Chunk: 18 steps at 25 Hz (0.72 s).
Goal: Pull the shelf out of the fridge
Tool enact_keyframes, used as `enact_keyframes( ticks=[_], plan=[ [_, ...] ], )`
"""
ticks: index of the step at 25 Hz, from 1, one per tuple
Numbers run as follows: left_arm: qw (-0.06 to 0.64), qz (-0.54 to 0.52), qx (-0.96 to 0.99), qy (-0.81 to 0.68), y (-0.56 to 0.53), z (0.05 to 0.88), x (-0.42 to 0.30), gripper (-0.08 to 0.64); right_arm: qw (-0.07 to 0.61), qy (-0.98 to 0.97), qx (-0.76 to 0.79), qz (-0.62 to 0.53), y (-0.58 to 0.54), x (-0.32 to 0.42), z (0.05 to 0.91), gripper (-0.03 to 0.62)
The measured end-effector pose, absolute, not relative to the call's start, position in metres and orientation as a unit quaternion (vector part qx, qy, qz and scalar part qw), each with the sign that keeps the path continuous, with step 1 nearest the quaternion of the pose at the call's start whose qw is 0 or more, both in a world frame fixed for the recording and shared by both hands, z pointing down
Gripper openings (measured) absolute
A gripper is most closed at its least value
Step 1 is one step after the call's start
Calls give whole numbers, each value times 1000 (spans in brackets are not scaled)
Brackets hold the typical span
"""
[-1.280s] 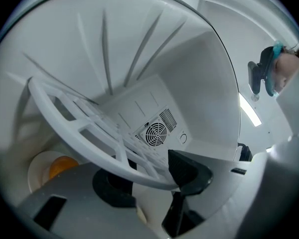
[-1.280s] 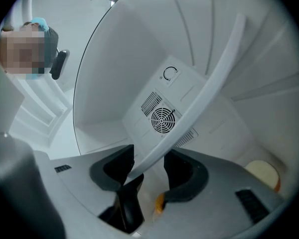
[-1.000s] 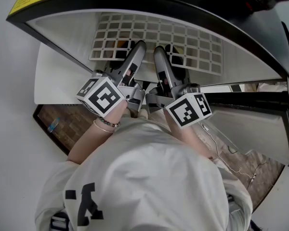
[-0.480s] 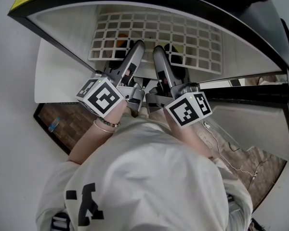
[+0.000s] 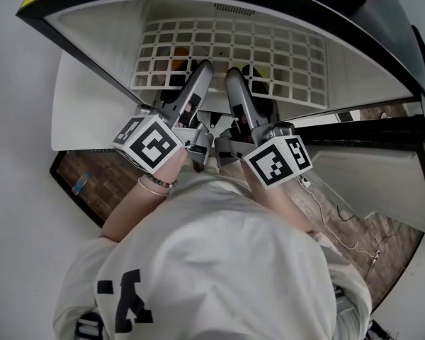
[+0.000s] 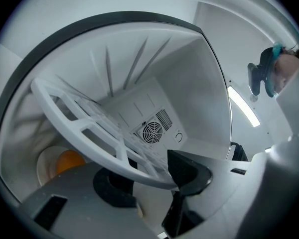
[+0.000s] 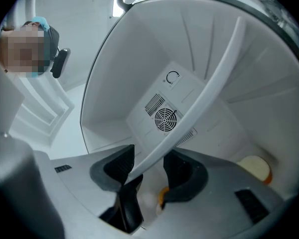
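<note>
We see a white lattice shelf [image 5: 269, 55] lying inside a small open fridge [image 5: 354, 69], its long axis running side to side across the compartment and its front rim facing the person who reaches in. The left tongs [image 6: 152, 178] and the right tongs [image 7: 147, 168] point into the fridge side by side near the middle of that front rim, and each pair is closed on the rim, with the white bar running between its dark pads. Behind the shelf we see a round fan grille [image 6: 153, 132] on the back wall, and below it something orange [image 6: 67, 162].
</note>
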State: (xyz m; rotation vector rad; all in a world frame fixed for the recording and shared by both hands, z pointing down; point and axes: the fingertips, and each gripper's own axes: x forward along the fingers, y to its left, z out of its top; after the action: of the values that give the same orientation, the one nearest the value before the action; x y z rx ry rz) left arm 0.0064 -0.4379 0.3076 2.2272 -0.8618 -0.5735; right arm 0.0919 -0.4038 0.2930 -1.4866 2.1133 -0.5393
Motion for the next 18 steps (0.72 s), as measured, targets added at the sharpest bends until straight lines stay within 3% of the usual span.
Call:
enact_keyframes(
  ticks=[18],
  plan=[
    [345,-208,855,-326,-438,312,9,187,253,763,-558,-205,-403,95,297,192]
  ],
)
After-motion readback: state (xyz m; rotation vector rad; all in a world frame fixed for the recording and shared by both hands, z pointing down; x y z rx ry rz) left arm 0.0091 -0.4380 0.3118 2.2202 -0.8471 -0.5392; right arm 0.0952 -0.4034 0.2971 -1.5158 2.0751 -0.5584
